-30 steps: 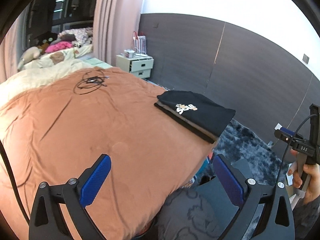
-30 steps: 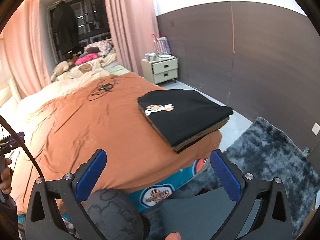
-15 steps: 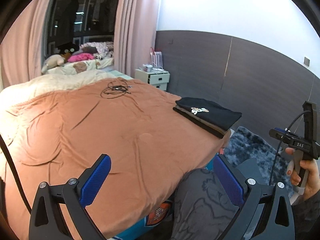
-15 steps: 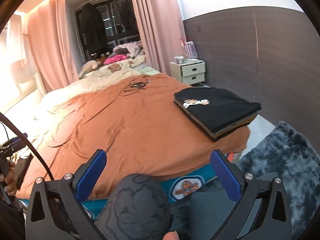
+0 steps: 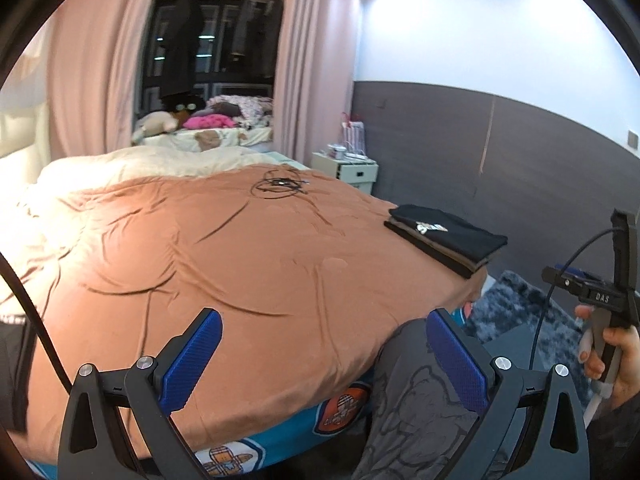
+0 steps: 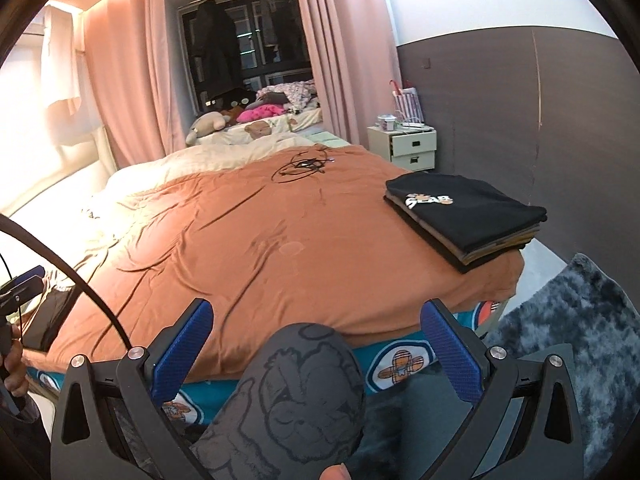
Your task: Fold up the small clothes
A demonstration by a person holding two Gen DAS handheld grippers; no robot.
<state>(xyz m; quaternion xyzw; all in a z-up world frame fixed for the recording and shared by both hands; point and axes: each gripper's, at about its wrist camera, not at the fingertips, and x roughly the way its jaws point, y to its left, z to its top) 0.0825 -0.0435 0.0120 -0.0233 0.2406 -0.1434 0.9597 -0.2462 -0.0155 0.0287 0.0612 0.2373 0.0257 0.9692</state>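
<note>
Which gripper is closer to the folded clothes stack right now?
Right, as far as I can judge. The stack of folded clothes looms larger ahead-right of the right gripper. From the left gripper it sits smaller and farther off to the right. Both are open, holding nothing.

Our left black two-finger gripper with blue ribbed pads (image 5: 320,354): jaws wide apart, empty, held level. Our right matching black gripper (image 6: 318,354): jaws wide apart, empty. Our right hand (image 5: 612,356) grips its handle.
</note>
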